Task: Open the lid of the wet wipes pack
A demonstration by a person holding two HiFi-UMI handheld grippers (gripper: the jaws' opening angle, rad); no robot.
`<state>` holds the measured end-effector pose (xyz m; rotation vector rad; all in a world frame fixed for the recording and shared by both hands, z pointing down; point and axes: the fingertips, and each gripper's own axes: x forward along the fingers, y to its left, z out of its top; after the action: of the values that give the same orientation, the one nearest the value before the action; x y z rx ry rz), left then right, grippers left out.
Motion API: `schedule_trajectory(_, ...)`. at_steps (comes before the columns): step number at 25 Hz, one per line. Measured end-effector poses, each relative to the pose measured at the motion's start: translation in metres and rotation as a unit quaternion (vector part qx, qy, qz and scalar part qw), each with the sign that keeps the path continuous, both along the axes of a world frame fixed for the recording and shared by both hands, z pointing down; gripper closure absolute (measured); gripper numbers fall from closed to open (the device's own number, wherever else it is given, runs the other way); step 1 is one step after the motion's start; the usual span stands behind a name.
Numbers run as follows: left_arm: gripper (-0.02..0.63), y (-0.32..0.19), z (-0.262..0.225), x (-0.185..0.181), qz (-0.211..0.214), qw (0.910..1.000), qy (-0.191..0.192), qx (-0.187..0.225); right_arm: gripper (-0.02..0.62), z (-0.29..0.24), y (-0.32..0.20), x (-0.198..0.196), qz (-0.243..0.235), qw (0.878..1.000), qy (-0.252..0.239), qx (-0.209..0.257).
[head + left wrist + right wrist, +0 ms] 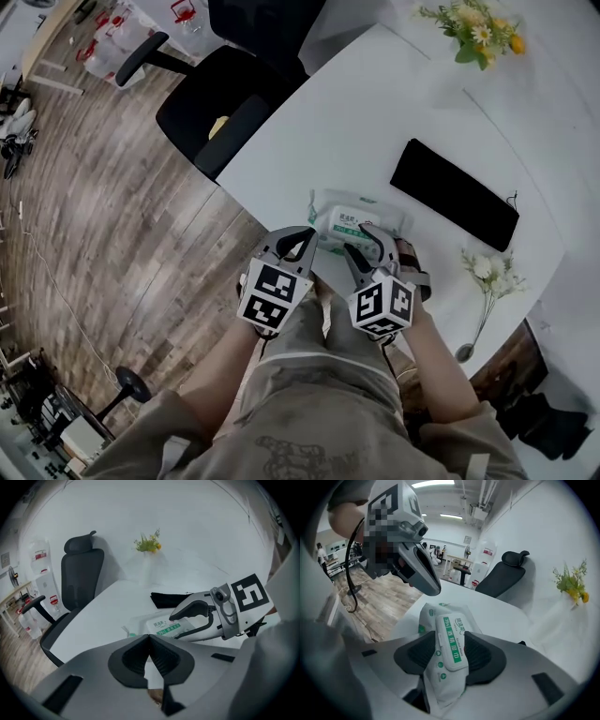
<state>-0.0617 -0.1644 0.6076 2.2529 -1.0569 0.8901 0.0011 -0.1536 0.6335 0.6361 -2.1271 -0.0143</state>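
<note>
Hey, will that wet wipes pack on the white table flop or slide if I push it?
The wet wipes pack is probably soft: its film wrinkles around the rigid-looking lid. Lying flat on the smooth table, it may slide rather than tip.

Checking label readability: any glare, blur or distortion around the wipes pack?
Head view: flat, even light, no glare on the wet wipes pack, print too small to read. Left gripper view: heavy fisheye bend, dark corners, pack partly behind the right hand-held gripper. Right gripper view: same fisheye, lid print sharp between the open jaws; ceiling lights bright, no pack glare.
</note>
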Motion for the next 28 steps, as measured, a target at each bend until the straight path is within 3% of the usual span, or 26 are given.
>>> schedule_trajectory(6, 0.589, 0.013, 0.036, 0.004, -0.006, 0.9993, 0.006, -0.036, 0.41, 0.005, 0.002, -0.001, 0.008, 1.0, -0.008, -0.013)
schedule_trajectory(12, 0.589, 0.012, 0.047, 0.003, -0.013, 0.998, -0.019, -0.058, 0.445, 0.005, 0.002, -0.002, 0.007, 1.0, -0.026, -0.012)
schedule_trajectory(15, 0.589, 0.012, 0.049, 0.004, -0.018, 0.998, -0.025, -0.055, 0.485, -0.003, 0.004, -0.005, 0.005, 0.999, -0.035, -0.002)
schedule_trajectory(18, 0.589, 0.013, 0.05, 0.004, -0.017, 0.9982, -0.028, -0.05, 0.529, -0.025, -0.003, -0.005, 0.03, 0.996, -0.076, 0.02)
schedule_trajectory(22, 0.589, 0.013, 0.051, 0.004, -0.01, 0.9981, -0.034, -0.05, 0.537, -0.043, -0.028, 0.003, 0.062, 0.991, -0.11, 0.045)
schedule_trajectory(28, 0.589, 0.014, 0.052, 0.003, -0.009, 0.9981, -0.019, -0.059, 0.537, -0.045, -0.057, 0.007, 0.057, 0.992, -0.087, 0.065)
